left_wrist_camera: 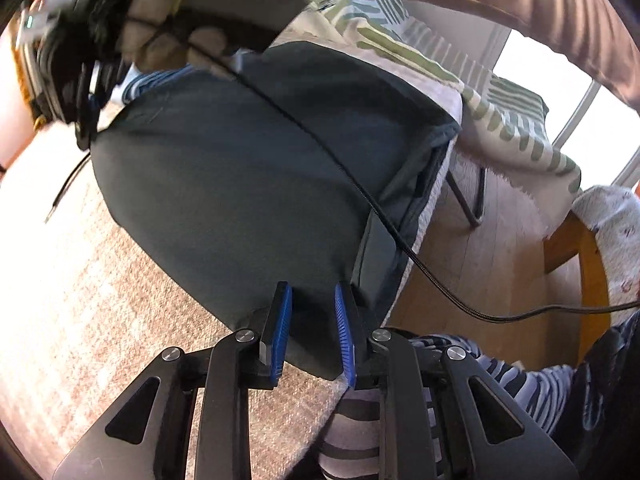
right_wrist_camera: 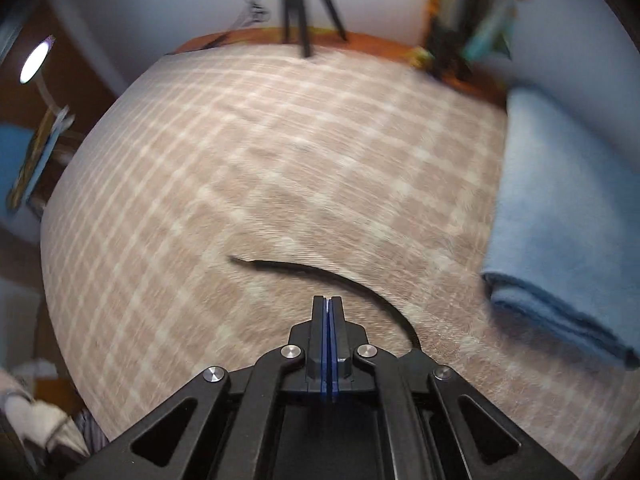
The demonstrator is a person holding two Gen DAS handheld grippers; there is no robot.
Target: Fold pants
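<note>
Dark grey pants (left_wrist_camera: pixel 240 168) lie folded on the beige checked rug (left_wrist_camera: pixel 80 280), filling the middle of the left wrist view. My left gripper (left_wrist_camera: pixel 312 300) is open, its blue pads on either side of the pants' near edge. My right gripper (right_wrist_camera: pixel 328 304) is shut and empty above the checked rug (right_wrist_camera: pixel 260 160); the pants are not in its view. The other gripper and the gloved hand holding it (left_wrist_camera: pixel 80 40) appear blurred at the top left of the left wrist view, beyond the pants' far end.
A black cable (left_wrist_camera: pixel 400 236) runs across the pants to the right. A thin dark cord (right_wrist_camera: pixel 320 272) lies on the rug. Folded blue cloth (right_wrist_camera: pixel 560 220) lies on the right. A tripod (right_wrist_camera: pixel 304 4) stands at the rug's far edge. Striped bedding (left_wrist_camera: pixel 500 112) and wood floor (left_wrist_camera: pixel 500 260) lie right.
</note>
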